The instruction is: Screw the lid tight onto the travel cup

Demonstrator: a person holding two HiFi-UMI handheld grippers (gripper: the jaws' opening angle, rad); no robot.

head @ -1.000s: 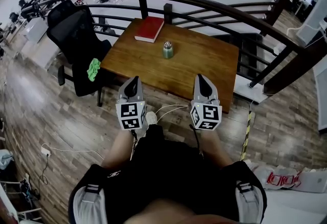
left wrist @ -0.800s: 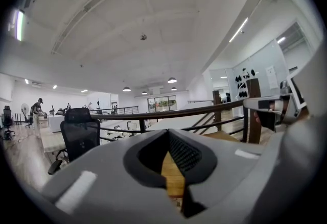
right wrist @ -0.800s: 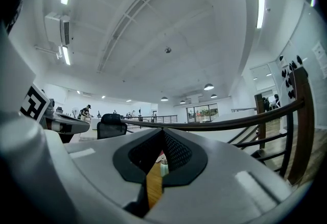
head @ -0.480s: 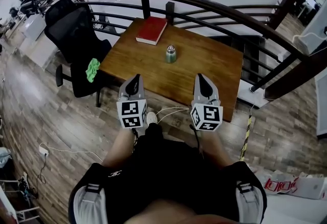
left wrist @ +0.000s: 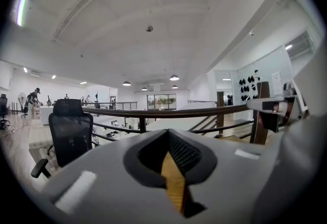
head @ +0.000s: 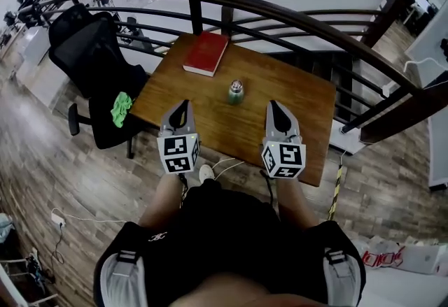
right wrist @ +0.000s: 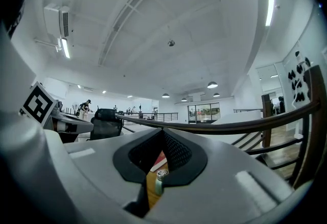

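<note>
The travel cup [head: 236,92] stands upright near the middle of the wooden table [head: 315,117], its long axis vertical, with a silvery lid [head: 236,84] on top; whether that lid is threaded home cannot be told from here. Both tongs hang over the table's near edge, pointing roughly level toward its far side. The left gripper [head: 183,105] and the right gripper [head: 274,107] are each clenched on nothing. The cup lies ahead of and between them, further in over the table and a little closer to the right one. The right gripper view bears this out: the cup shows through the slit of its closed jaws, just left of centre, while the left gripper view shows only bare tabletop. A red book [head: 206,53] lies at the table's far left corner, well apart from the cup. The right hand looks better placed to reach in first.
</note>
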